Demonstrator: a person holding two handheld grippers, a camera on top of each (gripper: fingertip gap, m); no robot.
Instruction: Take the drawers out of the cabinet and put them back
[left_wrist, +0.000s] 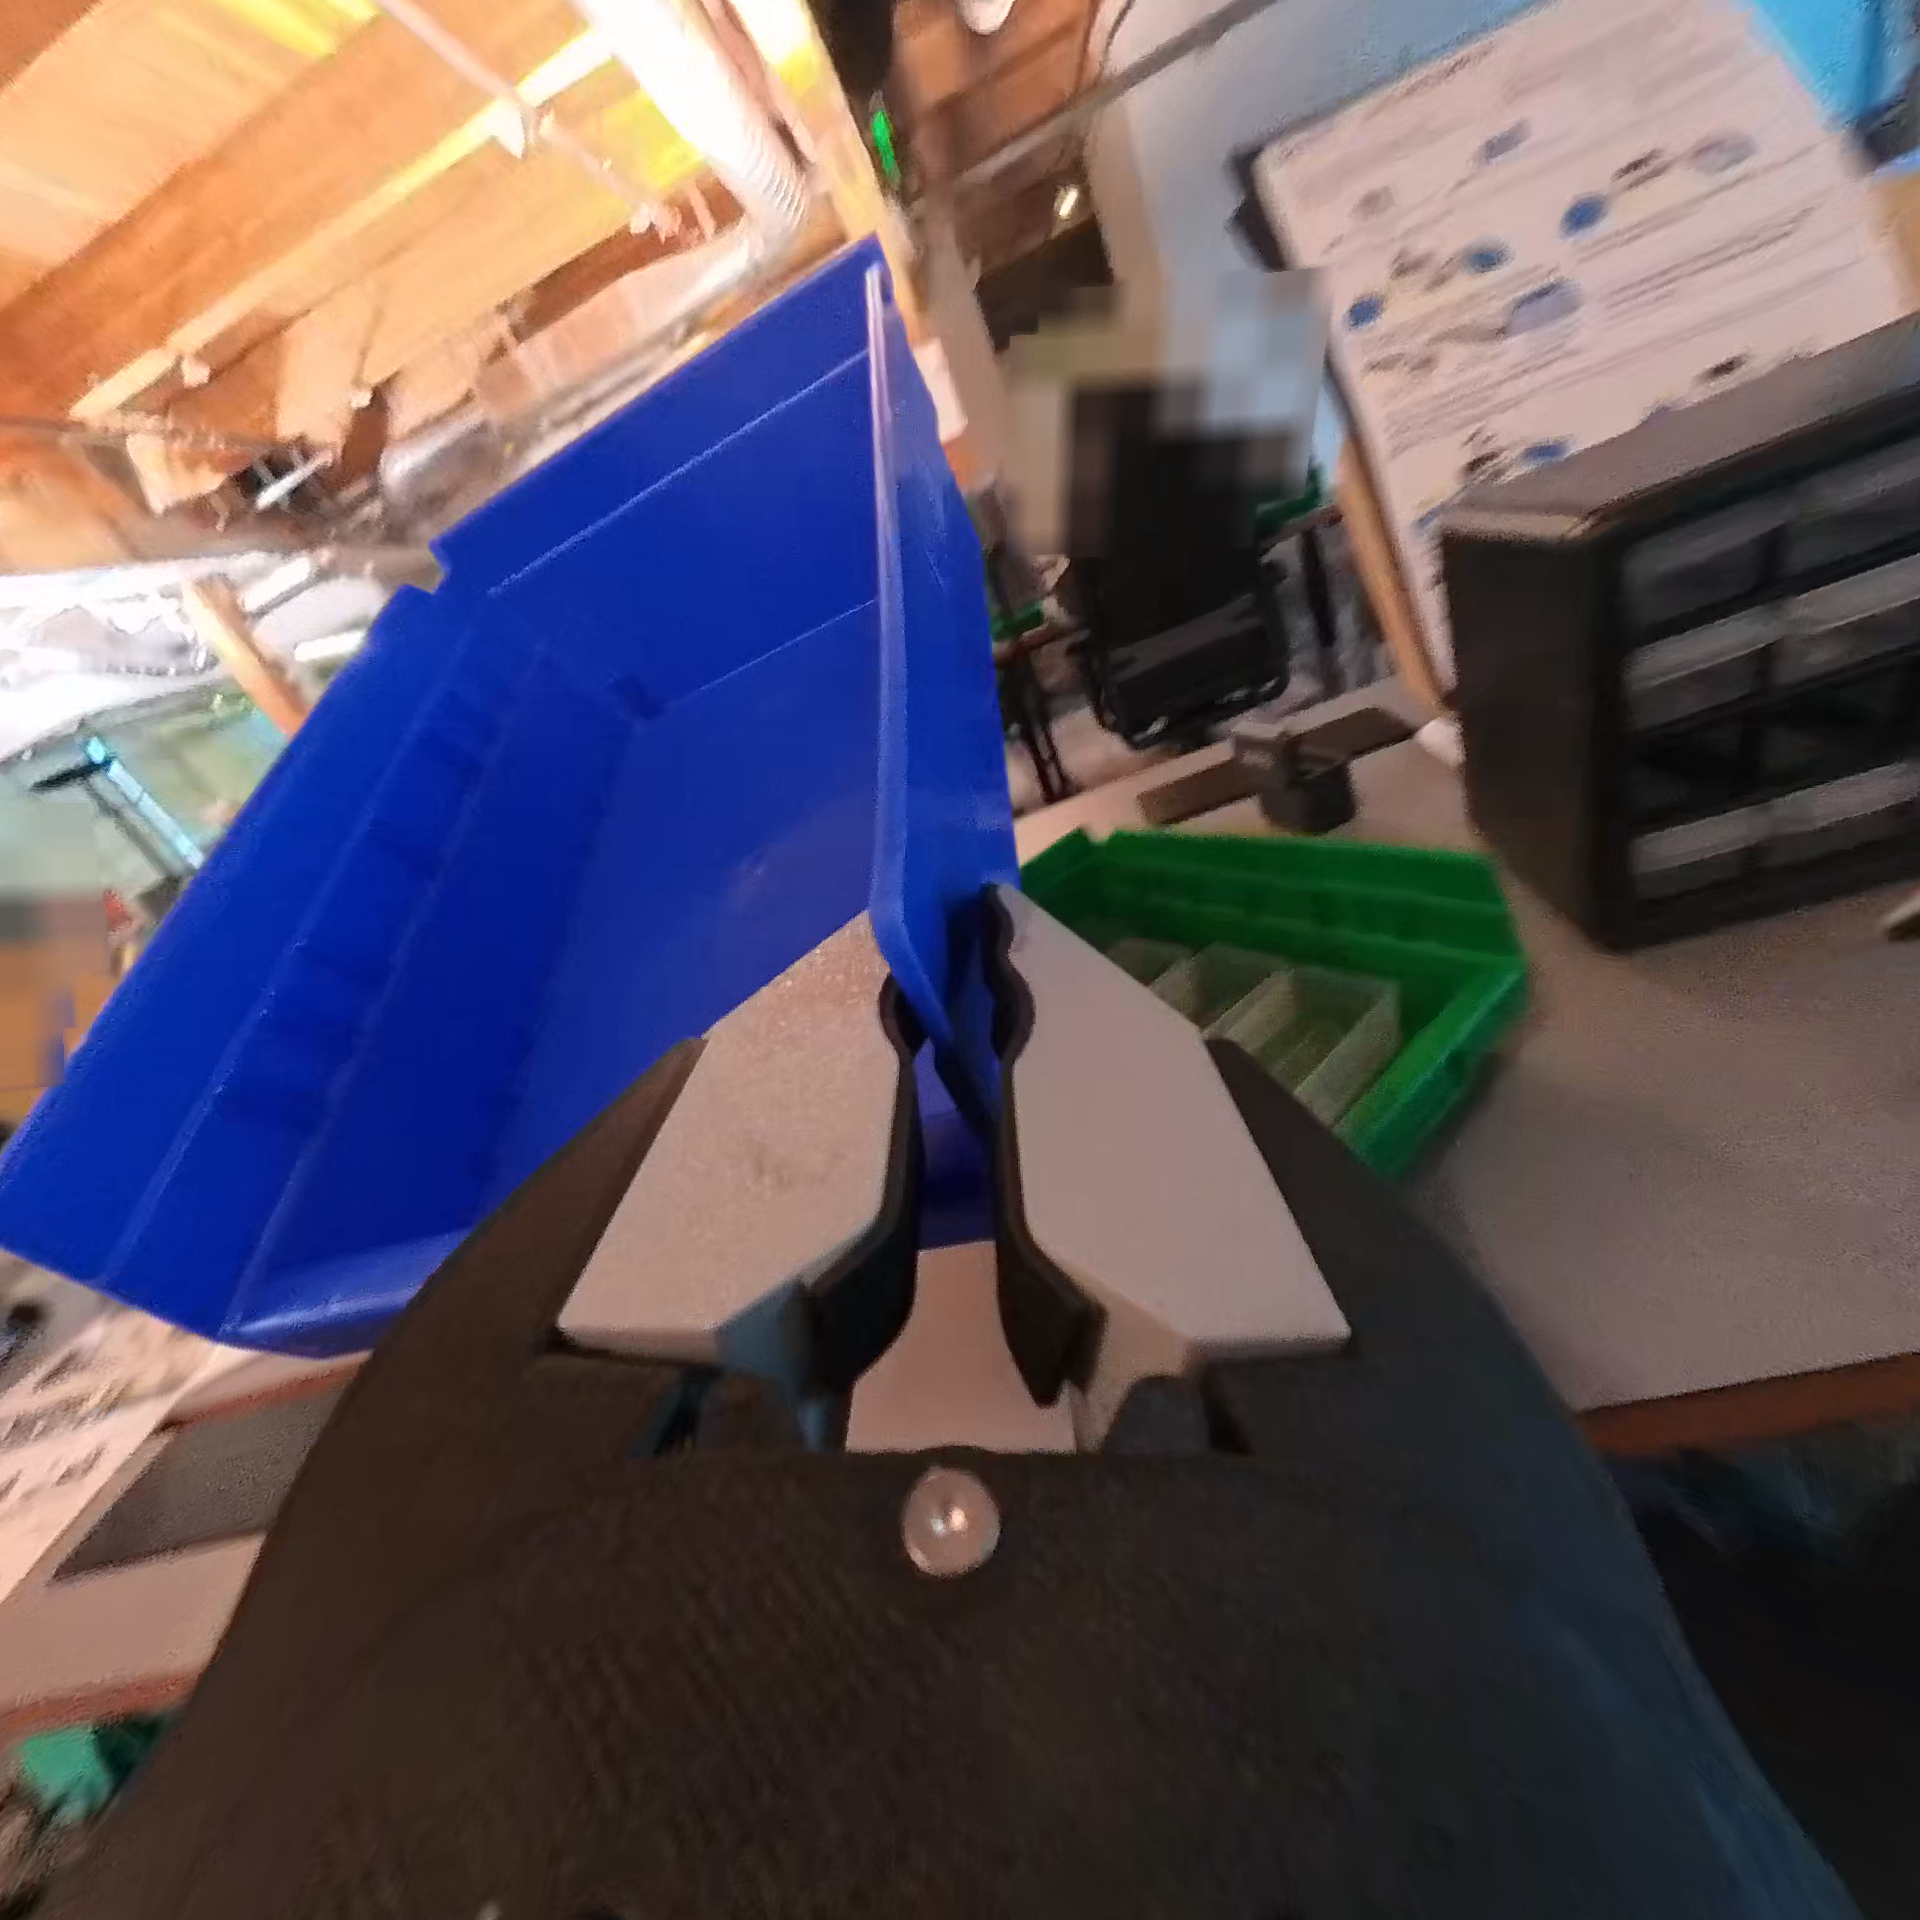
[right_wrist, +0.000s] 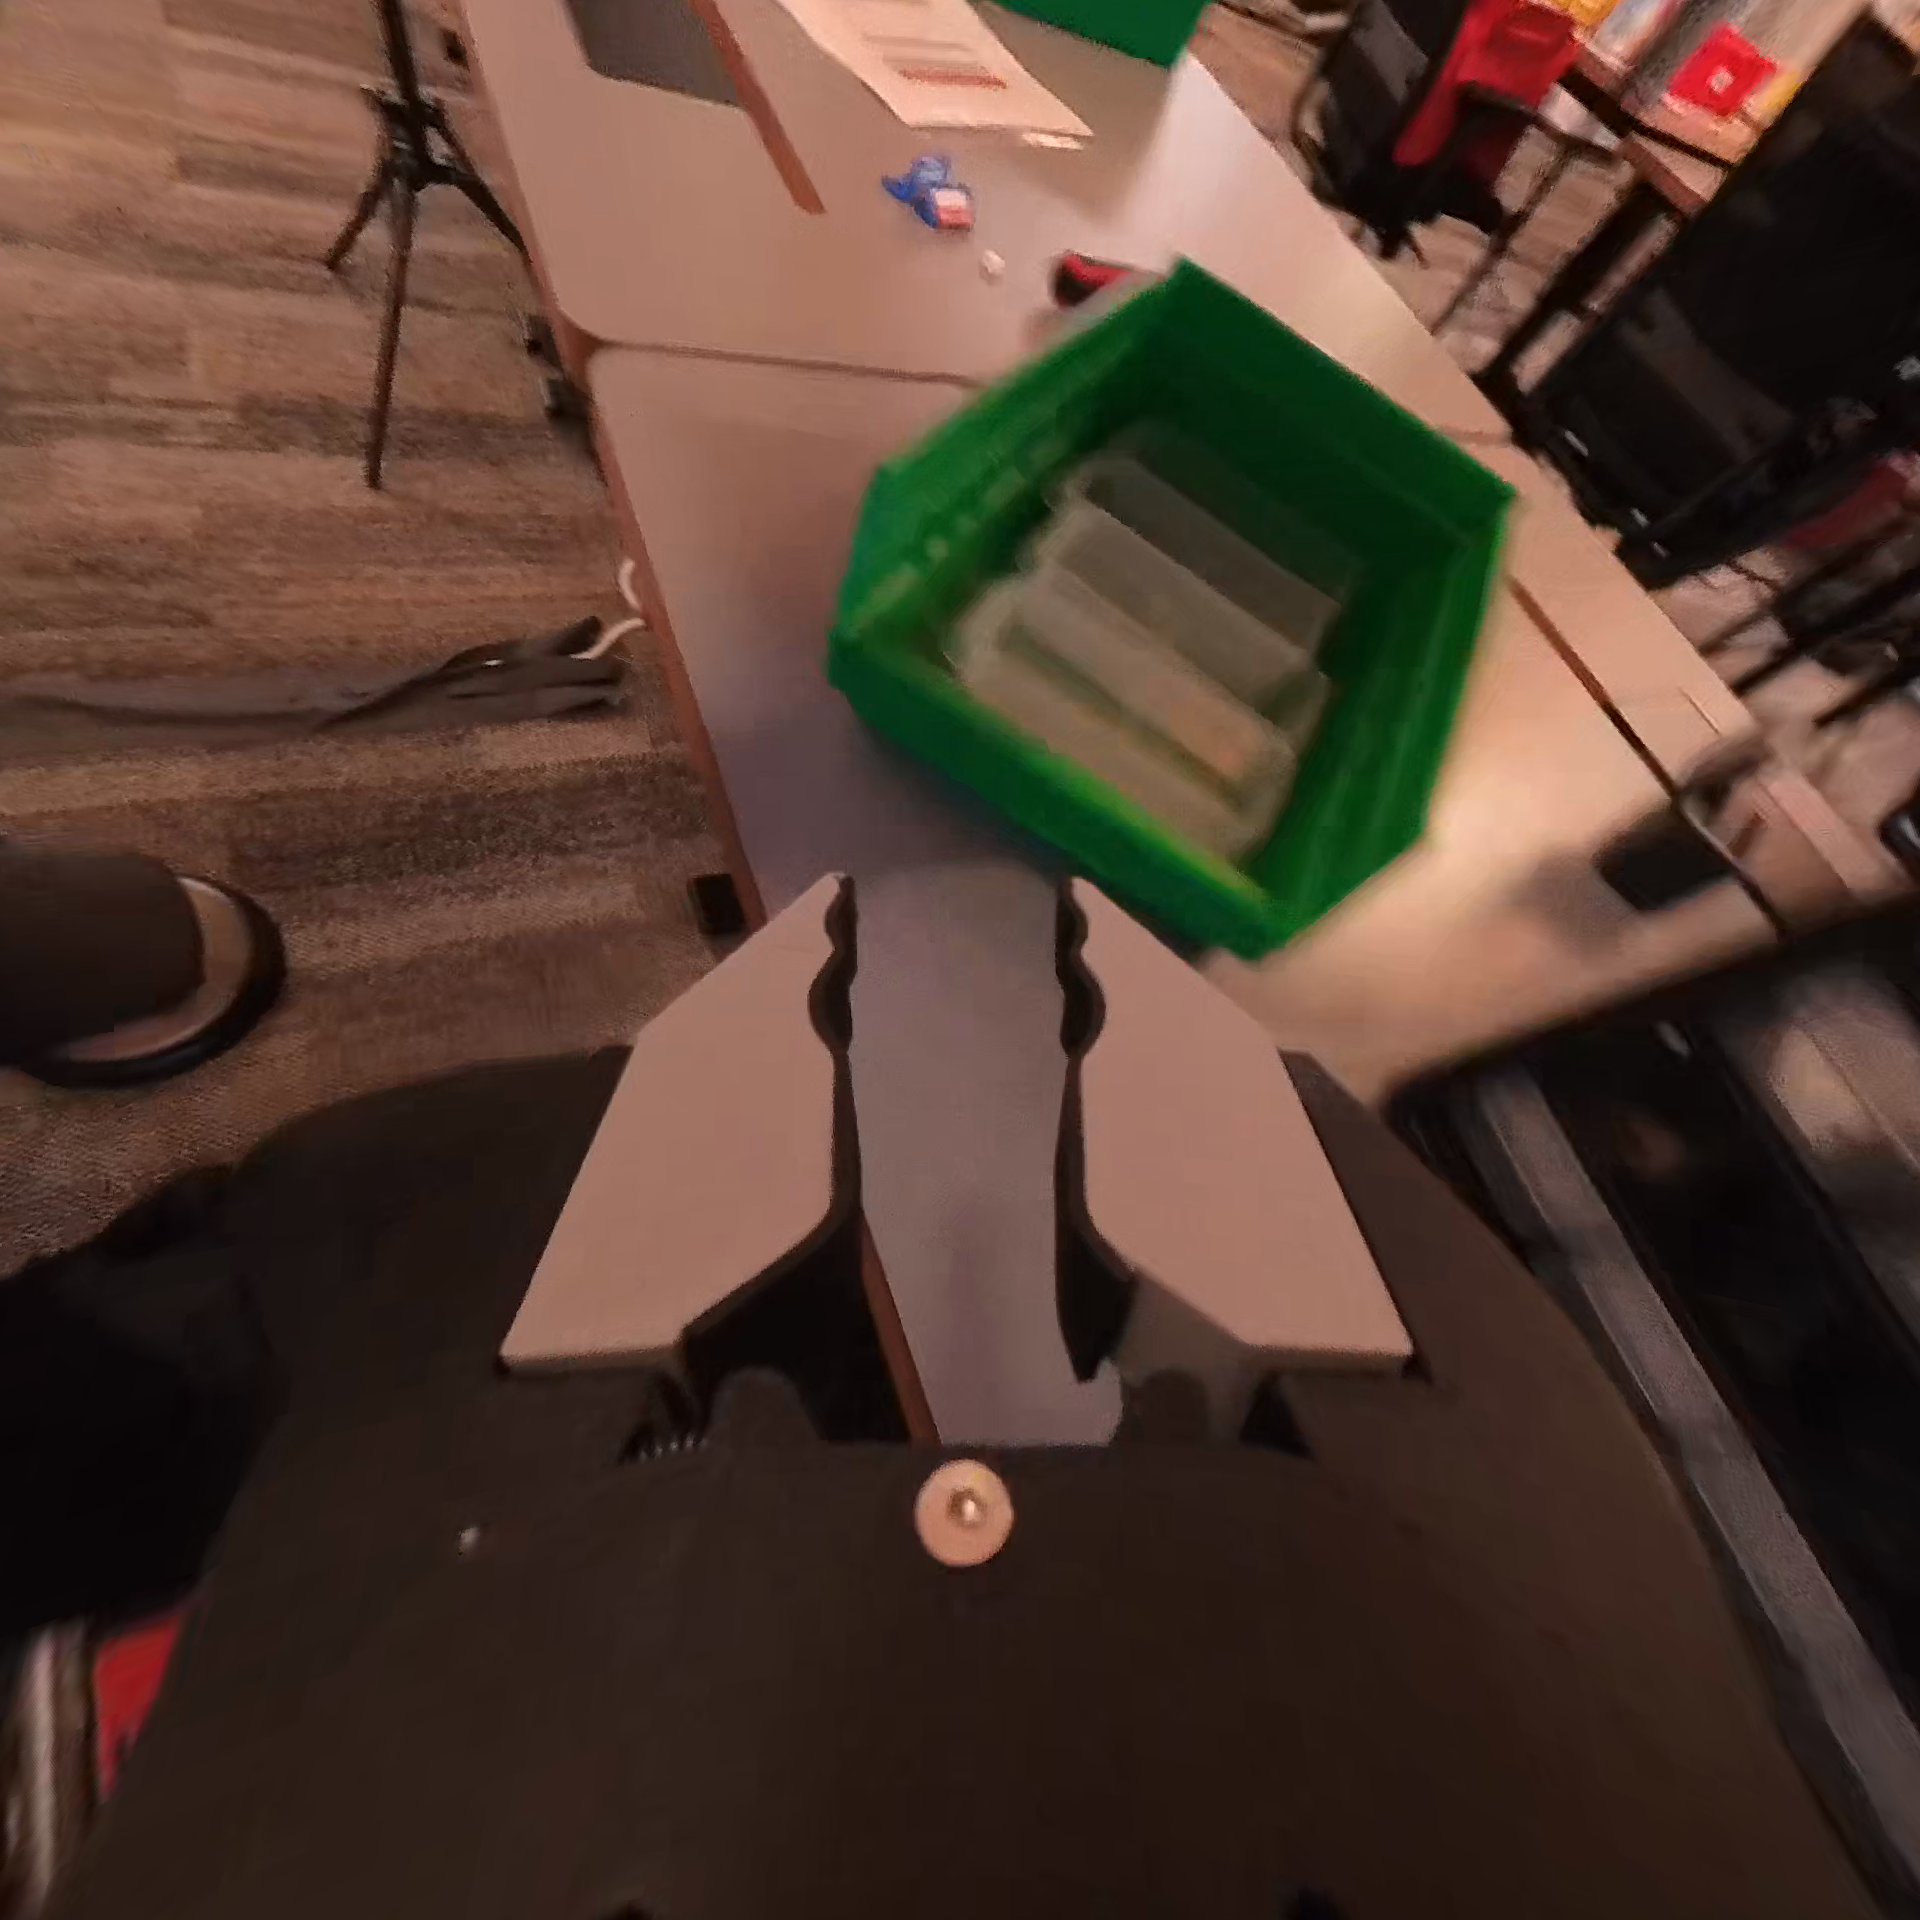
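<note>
My left gripper (left_wrist: 961, 966) is shut on the side wall of a big empty blue bin (left_wrist: 582, 894) and holds it tilted in the air, above the grey table (left_wrist: 1662, 1122). A green bin (left_wrist: 1351, 966) with several clear small drawers in it sits on the table to the right. A black drawer cabinet (left_wrist: 1704, 665) stands at the far right, with clear drawers in its slots. In the right wrist view my right gripper (right_wrist: 956, 935) is open and empty, above the table's near edge, just short of the green bin (right_wrist: 1174, 613) with its clear drawers.
A poster board (left_wrist: 1579, 239) leans behind the cabinet. A small dark device (left_wrist: 1299, 769) sits on the table behind the green bin. Papers (right_wrist: 956, 62) and small bits lie at the table's far end. A tripod (right_wrist: 395, 197) and a person's shoe (right_wrist: 156, 977) are on the carpet at left.
</note>
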